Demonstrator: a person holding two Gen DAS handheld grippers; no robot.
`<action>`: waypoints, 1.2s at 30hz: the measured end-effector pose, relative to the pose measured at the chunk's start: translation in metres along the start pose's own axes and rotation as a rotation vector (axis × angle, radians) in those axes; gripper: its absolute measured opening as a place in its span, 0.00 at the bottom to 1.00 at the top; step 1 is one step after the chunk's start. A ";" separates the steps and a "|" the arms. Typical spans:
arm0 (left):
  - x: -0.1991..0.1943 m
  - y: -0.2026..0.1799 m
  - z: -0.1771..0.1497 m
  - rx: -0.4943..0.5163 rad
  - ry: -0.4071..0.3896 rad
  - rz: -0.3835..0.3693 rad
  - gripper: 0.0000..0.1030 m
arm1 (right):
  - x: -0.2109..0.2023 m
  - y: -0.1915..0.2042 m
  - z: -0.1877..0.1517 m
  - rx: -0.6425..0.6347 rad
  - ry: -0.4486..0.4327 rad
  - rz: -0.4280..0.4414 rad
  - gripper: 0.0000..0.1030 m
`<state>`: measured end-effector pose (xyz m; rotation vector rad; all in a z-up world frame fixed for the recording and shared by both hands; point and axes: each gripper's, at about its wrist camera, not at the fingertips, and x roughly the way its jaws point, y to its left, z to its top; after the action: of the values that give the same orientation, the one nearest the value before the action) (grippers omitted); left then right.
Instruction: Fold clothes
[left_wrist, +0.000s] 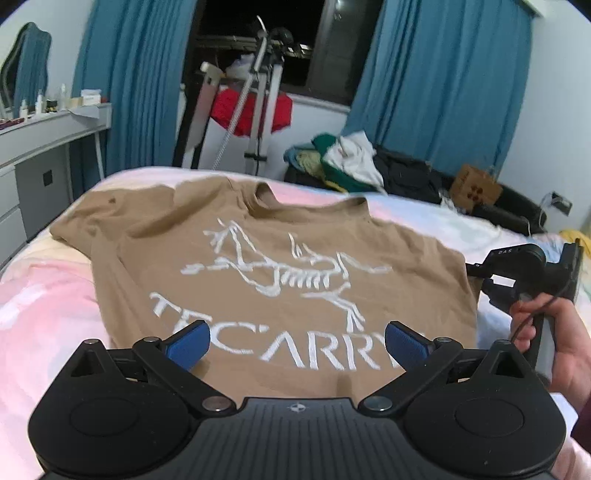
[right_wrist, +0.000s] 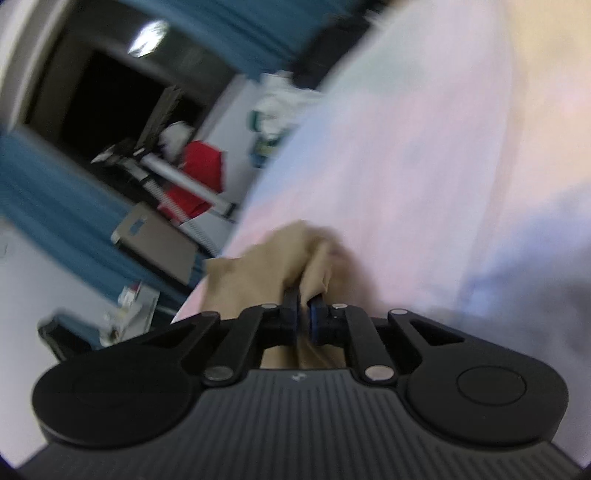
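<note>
A tan T-shirt (left_wrist: 280, 273) lies spread flat on the bed (left_wrist: 44, 314), print side up, its white skeleton drawing and lettering facing the left wrist camera and its collar at the far side. The left gripper (left_wrist: 295, 341) hovers over the shirt's near hem with its blue pads (left_wrist: 190, 343) spread wide and nothing between them. At the shirt's right edge a hand (left_wrist: 554, 343) holds the right gripper (right_wrist: 302, 306), which in its own blurred view has its jaws pinched narrow on a bunched fold of the tan cloth, with the pale pink sheet beyond it. Past the shirt's collar, off the bed, stand a metal rack (left_wrist: 258, 110) with a red cloth (left_wrist: 251, 110) on it, blue curtains (left_wrist: 443, 85) on both sides of a dark window, and a heap of clothes (left_wrist: 347, 162) further right.
</note>
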<state>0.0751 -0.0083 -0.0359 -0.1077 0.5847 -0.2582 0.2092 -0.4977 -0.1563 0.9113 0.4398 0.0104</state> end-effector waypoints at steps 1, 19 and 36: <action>-0.003 0.002 0.001 -0.009 -0.012 0.002 0.99 | -0.002 0.014 -0.003 -0.057 -0.004 0.021 0.08; -0.004 -0.001 -0.005 -0.074 0.009 0.012 0.99 | -0.017 0.063 -0.033 -0.177 0.054 0.135 0.60; 0.021 0.000 -0.016 -0.121 0.042 0.017 0.99 | 0.032 0.041 0.026 -0.094 -0.084 -0.070 0.08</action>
<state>0.0827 -0.0142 -0.0604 -0.2139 0.6428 -0.2087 0.2552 -0.4864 -0.1228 0.8006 0.3896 -0.0703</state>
